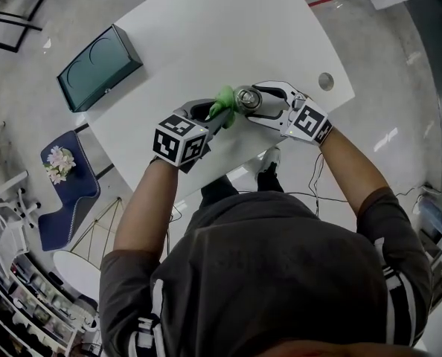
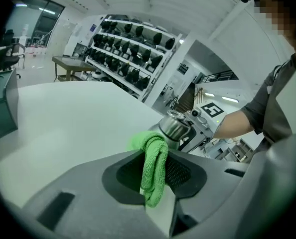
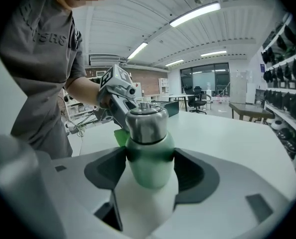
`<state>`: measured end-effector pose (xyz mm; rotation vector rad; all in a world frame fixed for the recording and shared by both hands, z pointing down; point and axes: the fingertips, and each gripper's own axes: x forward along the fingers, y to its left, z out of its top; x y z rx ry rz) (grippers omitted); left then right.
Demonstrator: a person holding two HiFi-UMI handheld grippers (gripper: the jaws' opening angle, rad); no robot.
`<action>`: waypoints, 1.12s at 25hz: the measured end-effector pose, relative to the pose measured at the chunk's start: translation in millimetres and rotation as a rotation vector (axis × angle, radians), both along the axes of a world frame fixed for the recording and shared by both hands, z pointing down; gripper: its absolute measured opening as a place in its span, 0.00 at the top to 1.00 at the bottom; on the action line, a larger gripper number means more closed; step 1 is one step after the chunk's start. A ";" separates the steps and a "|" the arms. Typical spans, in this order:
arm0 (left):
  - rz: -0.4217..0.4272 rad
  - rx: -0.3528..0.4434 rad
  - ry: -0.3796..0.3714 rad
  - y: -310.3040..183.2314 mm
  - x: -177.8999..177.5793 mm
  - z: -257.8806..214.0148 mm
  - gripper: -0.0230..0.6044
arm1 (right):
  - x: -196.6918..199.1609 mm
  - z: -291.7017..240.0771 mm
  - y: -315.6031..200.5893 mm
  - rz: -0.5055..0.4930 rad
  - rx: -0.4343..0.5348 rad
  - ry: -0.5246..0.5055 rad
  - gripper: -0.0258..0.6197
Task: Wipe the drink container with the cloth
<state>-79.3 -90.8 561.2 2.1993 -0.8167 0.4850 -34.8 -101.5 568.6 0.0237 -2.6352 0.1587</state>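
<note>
The drink container is a pale green bottle (image 3: 150, 156) with a steel cap (image 3: 146, 121); my right gripper (image 3: 150, 166) is shut on its body and holds it above the white table (image 1: 206, 43). In the head view the bottle (image 1: 246, 100) shows cap-up between both grippers. My left gripper (image 2: 154, 176) is shut on a folded green cloth (image 2: 154, 166), and the cloth (image 1: 224, 103) presses against the bottle's left side. From the left gripper view the steel cap (image 2: 175, 127) sits just beyond the cloth. A strip of cloth (image 3: 120, 136) peeks out behind the bottle.
A dark green box (image 1: 98, 67) stands at the table's far left corner. A round grommet hole (image 1: 325, 81) lies near the table's right edge. A blue chair with flowers (image 1: 61, 177) is on the floor to the left. Shelves of equipment (image 2: 128, 54) line the room.
</note>
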 end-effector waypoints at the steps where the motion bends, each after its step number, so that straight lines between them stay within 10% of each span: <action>1: -0.001 0.002 -0.021 -3.2 -0.2 3.8 0.82 | 0.9 -0.7 -0.4 -0.002 -0.006 -0.002 0.50; 7: -0.004 0.005 -0.147 -15.9 -4.3 31.1 0.82 | -0.1 4.8 3.9 -0.126 0.039 0.085 0.49; 13: -0.013 0.007 -0.122 -10.3 -7.9 11.3 0.82 | 0.0 7.2 1.4 -0.278 0.127 0.177 0.51; 20: -0.125 -0.096 -0.057 22.3 9.7 -8.6 0.82 | 1.7 6.9 1.7 -0.274 0.126 0.177 0.51; 28: -0.170 -0.162 -0.173 12.1 5.6 42.4 0.82 | 0.8 7.1 2.5 -0.241 0.104 0.176 0.51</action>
